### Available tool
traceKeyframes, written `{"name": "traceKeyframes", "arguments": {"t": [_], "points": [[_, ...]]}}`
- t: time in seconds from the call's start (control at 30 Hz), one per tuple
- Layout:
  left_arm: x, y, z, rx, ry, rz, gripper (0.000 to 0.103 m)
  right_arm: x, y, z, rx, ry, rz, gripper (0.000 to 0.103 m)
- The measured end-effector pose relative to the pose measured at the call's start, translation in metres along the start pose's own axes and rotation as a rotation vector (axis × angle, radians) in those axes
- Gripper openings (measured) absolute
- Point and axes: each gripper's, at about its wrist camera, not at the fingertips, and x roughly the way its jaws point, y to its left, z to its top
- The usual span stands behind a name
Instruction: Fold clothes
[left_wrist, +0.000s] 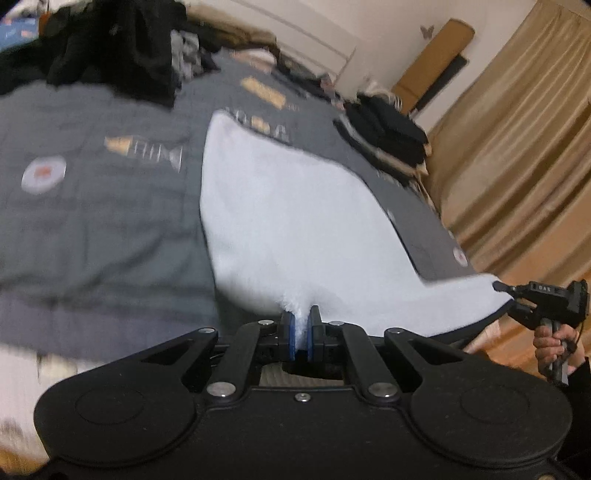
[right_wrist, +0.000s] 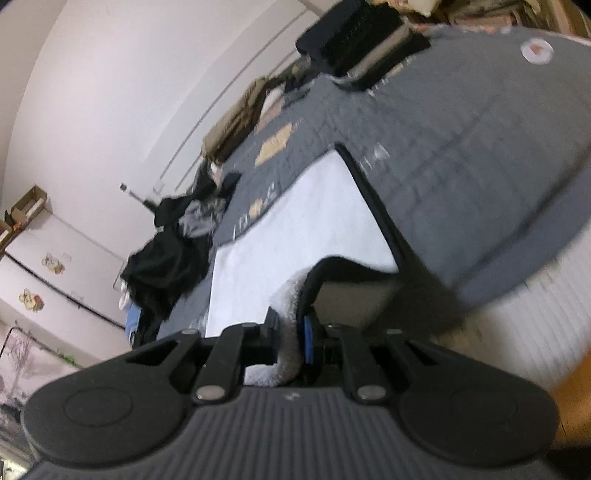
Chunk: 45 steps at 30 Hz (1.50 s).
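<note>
Two grippers lift the near edge of a white fleecy garment (left_wrist: 280, 206) off a bed covered by a grey quilt (left_wrist: 96, 206). The left gripper (left_wrist: 303, 325) is clamped on a tuft of the fleece, its blue pads pressed together on the cloth. The right gripper (right_wrist: 291, 332) is likewise closed on a thick roll of the same edge, where a dark outer layer wraps over the white pile. In the left wrist view the right gripper (left_wrist: 517, 295) shows at the far right, held by a hand (left_wrist: 554, 347), pinching the garment's other near corner.

The garment lies spread flat across the middle of the quilt, its far end resting on the bed and only the near edge raised. By the look of it, this piece is at the first fold, with the edge picked up but not yet carried over.

A neat stack of dark folded clothes (left_wrist: 388, 136) sits at the far right of the bed, which suggests part of the job is done. A loose heap of black and grey clothes (left_wrist: 110, 48) at the far left still appears to wait its turn.

The quilt carries printed patches and a round badge (left_wrist: 43, 173), but blur leaves its lettering unreadable. Small letters on the right gripper's body are too small to make out with confidence.
</note>
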Motion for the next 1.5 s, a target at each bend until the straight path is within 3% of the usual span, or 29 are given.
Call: {"name": "traceKeyframes", "arguments": {"t": [0.2, 0.47, 0.67, 0.73, 0.77, 0.83, 0.87, 0.9, 1.0, 1.3, 1.4, 1.5], "points": [[0.043, 0.009, 0.051, -0.013, -0.073, 0.04, 0.006, 0.062, 0.015, 0.039, -0.025, -0.074, -0.012, 0.012], [0.121, 0.034, 0.113, -0.035, -0.094, 0.057, 0.006, 0.155, 0.008, 0.083, -0.041, -0.096, -0.114, 0.013], [0.178, 0.05, 0.138, -0.051, -0.095, 0.051, 0.008, 0.21, -0.008, 0.1, -0.045, -0.116, -0.158, 0.016], [0.188, 0.053, 0.139, -0.06, -0.086, 0.088, 0.01, 0.22, -0.014, 0.103, -0.018, -0.139, -0.162, 0.021], [0.189, 0.053, 0.138, -0.053, -0.09, 0.097, 0.014, 0.225, -0.016, 0.105, -0.004, -0.15, -0.165, 0.027], [0.186, 0.053, 0.138, -0.036, -0.106, 0.117, 0.038, 0.218, -0.011, 0.107, -0.02, -0.193, -0.169, 0.035], [0.181, 0.052, 0.14, -0.023, -0.133, 0.118, 0.055, 0.212, -0.006, 0.109, -0.047, -0.221, -0.171, 0.039], [0.174, 0.051, 0.141, -0.014, -0.166, 0.11, 0.061, 0.207, -0.001, 0.11, -0.076, -0.249, -0.173, 0.043], [0.154, 0.042, 0.144, 0.038, -0.23, 0.093, 0.061, 0.189, 0.016, 0.108, -0.187, -0.305, -0.198, 0.049], [0.161, 0.016, 0.113, 0.314, -0.162, 0.203, 0.062, 0.206, 0.044, 0.064, -0.619, -0.084, -0.325, 0.05], [0.167, 0.019, 0.1, 0.392, -0.14, 0.239, 0.063, 0.216, 0.045, 0.056, -0.707, -0.053, -0.369, 0.05], [0.174, 0.022, 0.095, 0.433, -0.119, 0.275, 0.063, 0.222, 0.04, 0.053, -0.71, -0.038, -0.381, 0.05]]}}
